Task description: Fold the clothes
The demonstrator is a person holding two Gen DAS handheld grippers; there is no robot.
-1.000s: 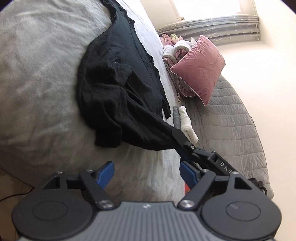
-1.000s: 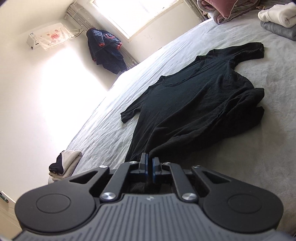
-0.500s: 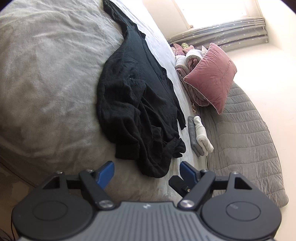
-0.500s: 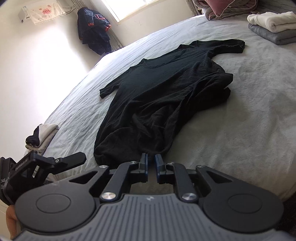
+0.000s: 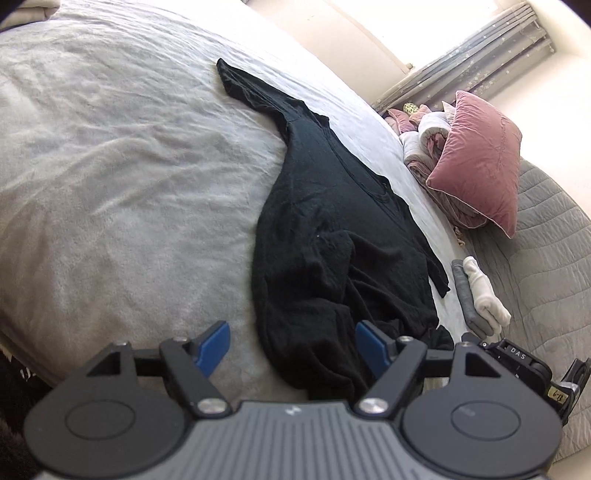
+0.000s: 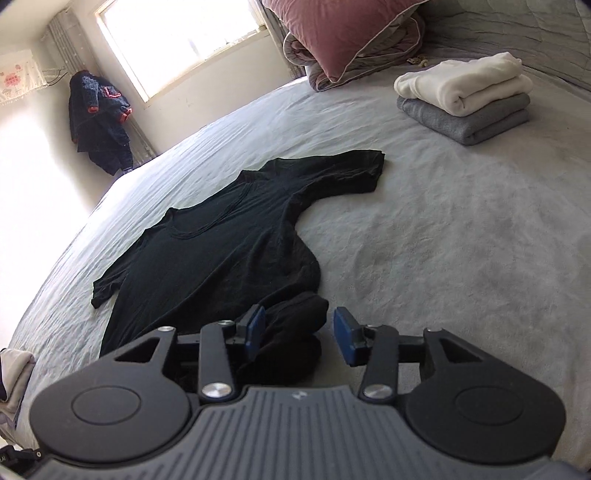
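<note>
We see two folded garments [image 6: 465, 98] stacked; black T-shirt [image 6: 221, 251] lies unfolded, hem bunched. Right tongs [image 6: 297, 334] have just been opening, fabric unpinched between them; left tongs [image 5: 291, 347] spread.

A black T-shirt [image 6: 221, 251] is seen on a pale grey bedsheet [image 6: 461, 229], beside a dusky pink pillow [image 5: 480, 162], with white-over-grey folded clothes [image 6: 465, 96].

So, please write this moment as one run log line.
stage: hem just dropped | black T-shirt: on bed, bottom bunched | right gripper: jaws just opened, no grip | left gripper: open, empty | folded stack: beside pillow
</note>
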